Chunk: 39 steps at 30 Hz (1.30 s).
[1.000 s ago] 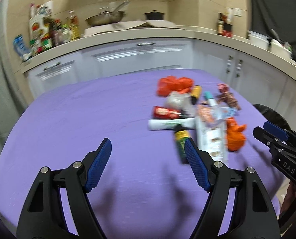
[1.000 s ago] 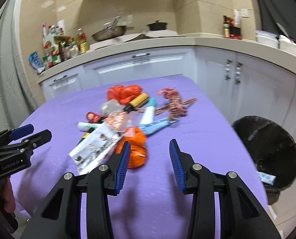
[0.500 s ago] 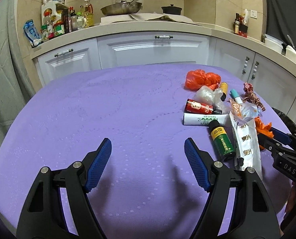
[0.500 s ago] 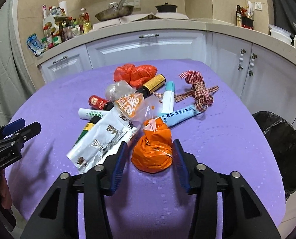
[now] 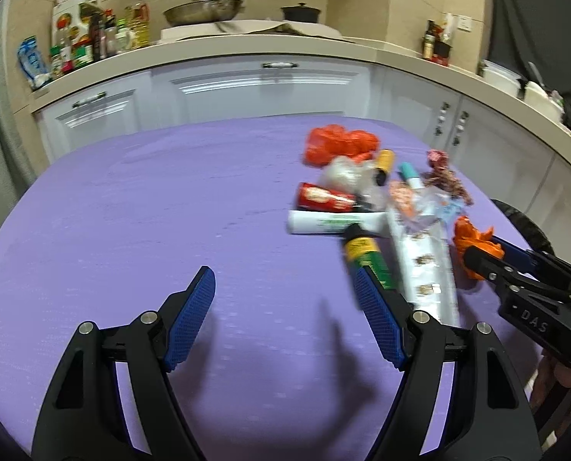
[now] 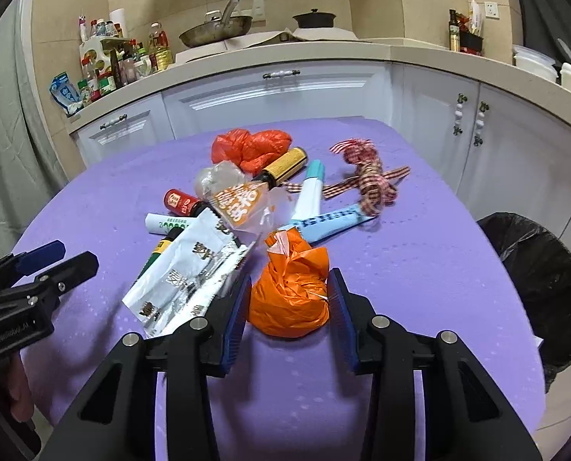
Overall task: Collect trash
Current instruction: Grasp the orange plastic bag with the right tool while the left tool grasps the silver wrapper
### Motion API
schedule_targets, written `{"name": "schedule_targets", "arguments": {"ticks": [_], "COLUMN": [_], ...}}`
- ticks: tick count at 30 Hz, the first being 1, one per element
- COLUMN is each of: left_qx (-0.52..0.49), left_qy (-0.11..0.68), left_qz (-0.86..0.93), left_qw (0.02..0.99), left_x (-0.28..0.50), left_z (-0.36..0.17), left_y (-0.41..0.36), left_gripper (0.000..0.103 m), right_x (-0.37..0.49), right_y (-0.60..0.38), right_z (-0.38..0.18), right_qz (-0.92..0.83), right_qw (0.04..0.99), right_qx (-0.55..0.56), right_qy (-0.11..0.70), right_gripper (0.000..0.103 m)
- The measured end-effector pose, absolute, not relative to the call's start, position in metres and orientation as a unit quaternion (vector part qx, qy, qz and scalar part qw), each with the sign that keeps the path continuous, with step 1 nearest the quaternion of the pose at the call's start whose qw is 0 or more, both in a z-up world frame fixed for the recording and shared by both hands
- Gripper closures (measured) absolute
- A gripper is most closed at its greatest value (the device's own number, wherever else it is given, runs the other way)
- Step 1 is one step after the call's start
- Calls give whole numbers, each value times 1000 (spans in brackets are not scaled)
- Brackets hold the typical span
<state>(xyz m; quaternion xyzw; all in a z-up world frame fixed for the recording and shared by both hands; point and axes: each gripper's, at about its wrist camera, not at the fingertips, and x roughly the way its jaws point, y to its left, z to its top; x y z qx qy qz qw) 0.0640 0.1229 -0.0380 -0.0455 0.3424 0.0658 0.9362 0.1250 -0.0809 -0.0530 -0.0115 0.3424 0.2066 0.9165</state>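
A heap of trash lies on the purple table (image 6: 408, 269). It holds a knotted orange bag (image 6: 289, 292), a silver wrapper (image 6: 193, 272), a red bag (image 6: 250, 146), a checked ribbon (image 6: 369, 176), a blue tube (image 6: 323, 223) and a green bottle (image 5: 366, 257). My right gripper (image 6: 290, 280) straddles the orange bag at the heap's near edge. Its jaws are closing, and both blue pads touch the bag's sides. My left gripper (image 5: 283, 280) hangs open over bare cloth to the left of the heap, with nothing between its fingers.
A black-lined bin (image 6: 535, 276) stands on the floor just past the table's right edge. White kitchen cabinets (image 6: 277, 92) run behind the table, with bottles and a pan on the counter. A person's hand (image 6: 12, 388) holds the left gripper's handle.
My right gripper has come forward over the orange bag and its jaws have drawn in against it. The left gripper's jaws stay wide; its view has shifted a little.
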Motion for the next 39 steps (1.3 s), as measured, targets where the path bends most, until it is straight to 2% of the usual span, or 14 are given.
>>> {"name": "schedule_targets", "arguments": {"ticks": [6, 9, 12, 18, 20, 23, 25, 39], "left_qx": [-34, -29, -23, -28, -20, -22, -24, -13], "left_qy": [344, 348, 355, 372, 372, 375, 376, 344], "left_qz": [35, 27, 22, 12, 11, 9, 9, 9], "left_qw": [938, 937, 934, 928, 928, 927, 926, 939], "left_x": [65, 67, 72, 81, 82, 85, 85, 65], "left_z": [-40, -44, -49, -60, -61, -64, -65, -41], "left_y": [91, 78, 68, 53, 48, 45, 46, 45], "left_gripper": [30, 36, 52, 65, 78, 92, 99, 101], "right_x": [120, 117, 117, 116, 115, 115, 114, 109], "right_y": [-101, -112, -122, -140, -143, -147, -148, -158], "right_z": [-51, -52, -54, -56, -57, -59, -59, -55], "right_qz": [197, 194, 190, 180, 179, 177, 175, 170], "right_qw": [921, 923, 924, 926, 926, 927, 927, 931], "right_qx": [0, 7, 12, 22, 25, 28, 30, 31], "right_qy": [335, 333, 332, 330, 331, 331, 331, 322], "right_gripper": [62, 62, 62, 62, 62, 62, 62, 62]}}
